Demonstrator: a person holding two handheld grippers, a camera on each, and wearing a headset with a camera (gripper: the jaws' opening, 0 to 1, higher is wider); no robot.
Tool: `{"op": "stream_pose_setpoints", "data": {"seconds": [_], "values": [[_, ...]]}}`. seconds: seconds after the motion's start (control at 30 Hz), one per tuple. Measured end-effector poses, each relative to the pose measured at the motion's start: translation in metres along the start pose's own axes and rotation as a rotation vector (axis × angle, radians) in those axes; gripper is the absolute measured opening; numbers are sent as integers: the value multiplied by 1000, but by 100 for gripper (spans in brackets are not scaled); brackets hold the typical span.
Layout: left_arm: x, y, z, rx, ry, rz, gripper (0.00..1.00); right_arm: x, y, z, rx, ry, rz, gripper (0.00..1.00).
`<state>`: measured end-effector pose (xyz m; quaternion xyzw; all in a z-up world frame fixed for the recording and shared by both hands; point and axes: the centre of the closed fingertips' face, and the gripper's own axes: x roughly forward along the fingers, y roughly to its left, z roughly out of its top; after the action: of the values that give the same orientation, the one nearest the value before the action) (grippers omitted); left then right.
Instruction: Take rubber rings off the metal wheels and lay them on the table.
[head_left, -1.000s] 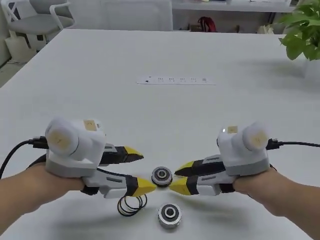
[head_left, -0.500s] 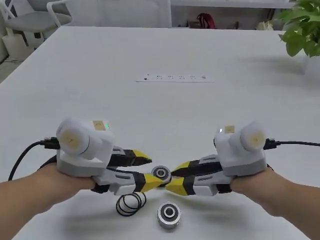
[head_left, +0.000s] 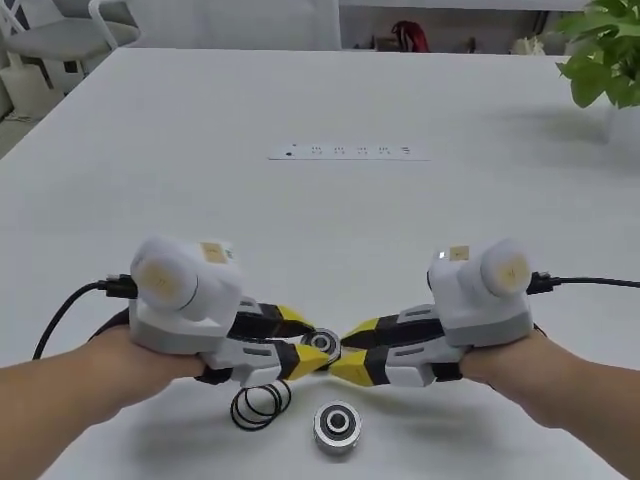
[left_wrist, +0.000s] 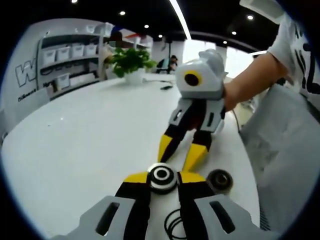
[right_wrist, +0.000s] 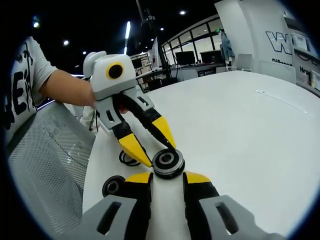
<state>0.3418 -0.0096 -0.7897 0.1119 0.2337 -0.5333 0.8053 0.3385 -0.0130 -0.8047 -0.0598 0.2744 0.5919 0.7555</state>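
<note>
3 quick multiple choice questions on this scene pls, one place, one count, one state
1. Where do the loose black rubber rings lie? A) by a potted plant B) on a shelf C) on the white table, left of the free silver metal wheel
2. How many metal wheels are there? A) one B) two C) four
3. How does the free wheel sit? A) flat, no fingers on it B) on edge C) clamped
Answers: 1 C, the head view shows them beside it; 2 B, another wheel sits where the left gripper and right gripper meet; 3 A, its face points up, apart from both.
</note>
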Motion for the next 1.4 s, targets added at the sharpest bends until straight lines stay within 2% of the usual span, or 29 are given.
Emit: {"op": "stream_pose_setpoints", "data": {"seconds": [0.17,0.3,0.43,0.8,0.9,1.1,1.4], "values": [[2,1,0,30,6,16,17,0,0,-1,-1,1,-2,21],[4,0,-1,124,27,24,14,1,0,0,0,-4,-4,22],[2,0,0,102,20,34,14,1,0,1,-2,-6,-8,23],[1,-1,-1,86,9,41,14,8,0,3,-28,-10,-20,24],[2,0,-1,83,8,43,14,9,1,2,-57,-1,-28,23],[2,0,-1,81,7,45,14,7,1,1,-63,-1,-30,21],[2,1,-1,78,8,53,14,2,-2,-4,-63,14,-35,13]]}}
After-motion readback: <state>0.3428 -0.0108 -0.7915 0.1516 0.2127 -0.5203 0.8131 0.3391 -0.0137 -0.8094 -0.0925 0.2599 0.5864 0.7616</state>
